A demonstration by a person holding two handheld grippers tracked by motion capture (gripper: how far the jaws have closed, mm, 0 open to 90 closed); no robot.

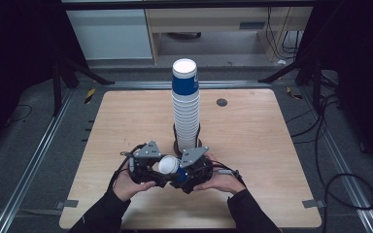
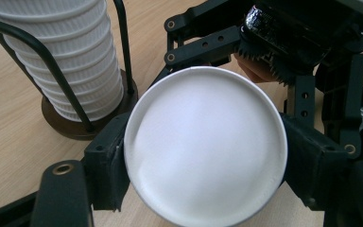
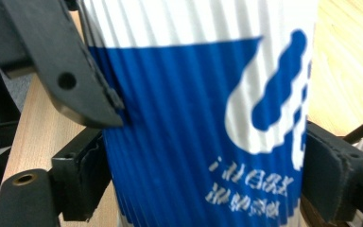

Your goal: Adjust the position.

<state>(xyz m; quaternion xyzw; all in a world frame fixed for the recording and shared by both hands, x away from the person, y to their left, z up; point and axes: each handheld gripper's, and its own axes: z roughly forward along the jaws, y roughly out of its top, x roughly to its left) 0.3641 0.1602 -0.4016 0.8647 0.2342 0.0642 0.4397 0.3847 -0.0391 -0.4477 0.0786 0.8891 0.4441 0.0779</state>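
The left hand-held gripper [image 2: 203, 156] pinches a blue-and-white ribbed paper cup [image 2: 205, 146] by its rim sides, mouth facing the camera. The right hand-held gripper [image 3: 203, 175] has its jaws on either side of the cup's blue wall; whether the pads press is unclear. Just behind, a tall cup stack [image 1: 185, 104] stands in a wire holder [image 1: 177, 141] on the wooden counter [image 1: 252, 145].

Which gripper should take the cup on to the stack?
Left, probably. Left gripper has its pads pressed on both sides of the cup at its rim. Right gripper flanks its blue wall, contact unclear. The stack stands just beyond both.
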